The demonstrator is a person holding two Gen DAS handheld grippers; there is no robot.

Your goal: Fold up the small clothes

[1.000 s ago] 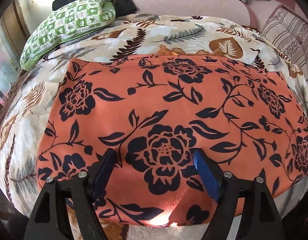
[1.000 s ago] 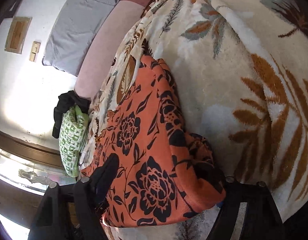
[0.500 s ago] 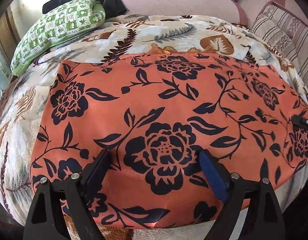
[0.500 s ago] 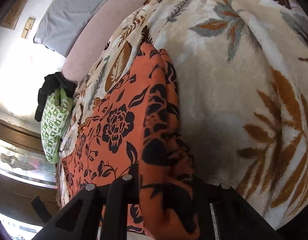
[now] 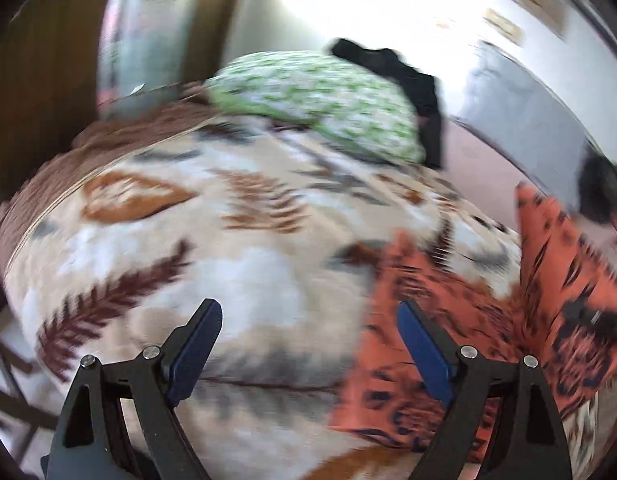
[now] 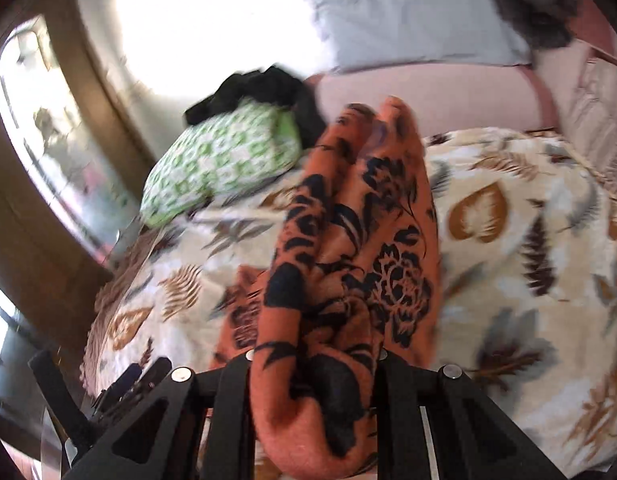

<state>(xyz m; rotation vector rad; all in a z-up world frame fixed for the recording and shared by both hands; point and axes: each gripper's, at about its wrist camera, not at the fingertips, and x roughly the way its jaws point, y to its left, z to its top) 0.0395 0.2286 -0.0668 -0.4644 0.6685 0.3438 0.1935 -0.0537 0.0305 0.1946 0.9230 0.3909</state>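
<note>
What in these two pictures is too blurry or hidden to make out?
- Left wrist view: motion blur smears the orange floral cloth and leaf-print blanket.
- Right wrist view: the bunched cloth covers the right gripper, hiding its fingers.
- The black garment behind the green pillow: type unclear.

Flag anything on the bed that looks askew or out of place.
The orange floral garment is bunched, pulled up off the leaf-print blanket in the right gripper. The left gripper is open, empty.
</note>
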